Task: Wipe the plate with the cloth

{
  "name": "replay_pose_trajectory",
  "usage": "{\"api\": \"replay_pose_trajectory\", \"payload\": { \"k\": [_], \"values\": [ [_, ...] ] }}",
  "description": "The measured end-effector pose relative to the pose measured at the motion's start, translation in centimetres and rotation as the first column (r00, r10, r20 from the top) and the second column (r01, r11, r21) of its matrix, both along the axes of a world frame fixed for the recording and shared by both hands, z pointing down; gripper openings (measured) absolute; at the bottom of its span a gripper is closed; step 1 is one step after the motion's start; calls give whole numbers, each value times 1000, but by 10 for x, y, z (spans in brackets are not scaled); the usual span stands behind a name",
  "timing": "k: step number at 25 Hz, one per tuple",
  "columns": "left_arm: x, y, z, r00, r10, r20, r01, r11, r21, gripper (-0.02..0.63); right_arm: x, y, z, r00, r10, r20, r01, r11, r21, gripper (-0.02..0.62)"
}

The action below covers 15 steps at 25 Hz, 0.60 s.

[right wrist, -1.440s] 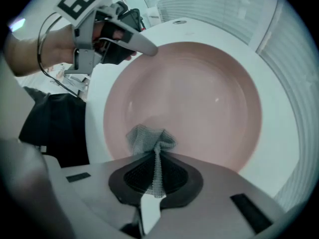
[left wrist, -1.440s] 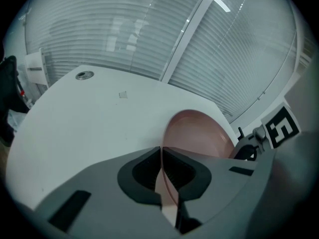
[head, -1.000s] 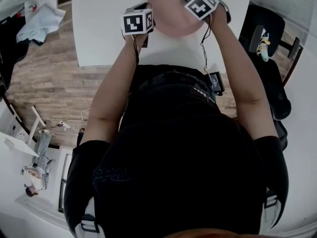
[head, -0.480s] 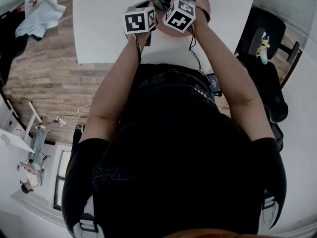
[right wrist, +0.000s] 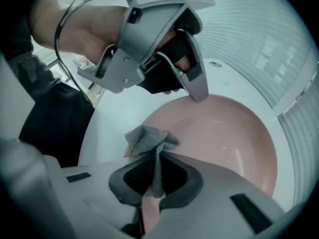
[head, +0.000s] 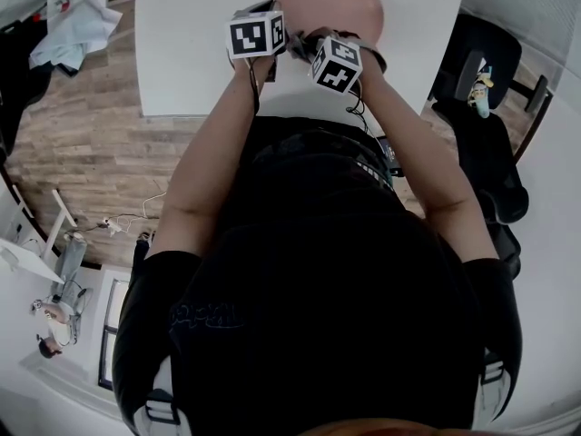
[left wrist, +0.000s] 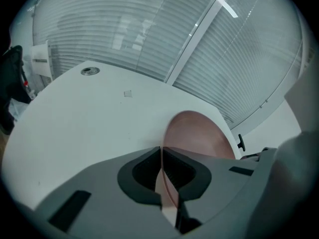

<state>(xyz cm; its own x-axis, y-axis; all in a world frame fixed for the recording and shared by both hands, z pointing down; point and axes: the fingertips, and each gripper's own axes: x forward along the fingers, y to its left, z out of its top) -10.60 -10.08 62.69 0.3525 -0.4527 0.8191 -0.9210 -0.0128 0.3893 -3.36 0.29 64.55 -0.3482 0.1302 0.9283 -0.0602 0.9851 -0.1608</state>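
The plate [right wrist: 224, 133] is plain pale pink with no pattern, and the cloth [right wrist: 148, 139] is grey with an open mesh weave. The table [head: 195, 53] is plain white, and the floor [head: 82, 153] is brown wood-grain planking. The left tongs [left wrist: 162, 171] and right tongs [right wrist: 157, 176] have grey shells with black ribbed lining. Their marker cubes [head: 256, 36] are white with black square patterns, and the person's shirt [head: 318, 289] is black.

We can read no words, numbers or brands; the faint print on the black shirt [head: 204, 319], seven o'clock, is illegible.
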Motion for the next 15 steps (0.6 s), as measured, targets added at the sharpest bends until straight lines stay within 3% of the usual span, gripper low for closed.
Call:
{"api": "replay_pose_trajectory", "payload": {
  "k": [8, 15],
  "values": [
    [-3, 1, 2, 1000, -1, -1, 1, 1000, -8, 28, 65, -29, 4, 989, 118, -88, -114, 992, 54, 35],
    [-4, 0, 1, 1000, 11, 1, -11, 1000, -11, 29, 84, -91, 6, 964, 229, -137, -206, 965, 160, 35]
  ]
}}
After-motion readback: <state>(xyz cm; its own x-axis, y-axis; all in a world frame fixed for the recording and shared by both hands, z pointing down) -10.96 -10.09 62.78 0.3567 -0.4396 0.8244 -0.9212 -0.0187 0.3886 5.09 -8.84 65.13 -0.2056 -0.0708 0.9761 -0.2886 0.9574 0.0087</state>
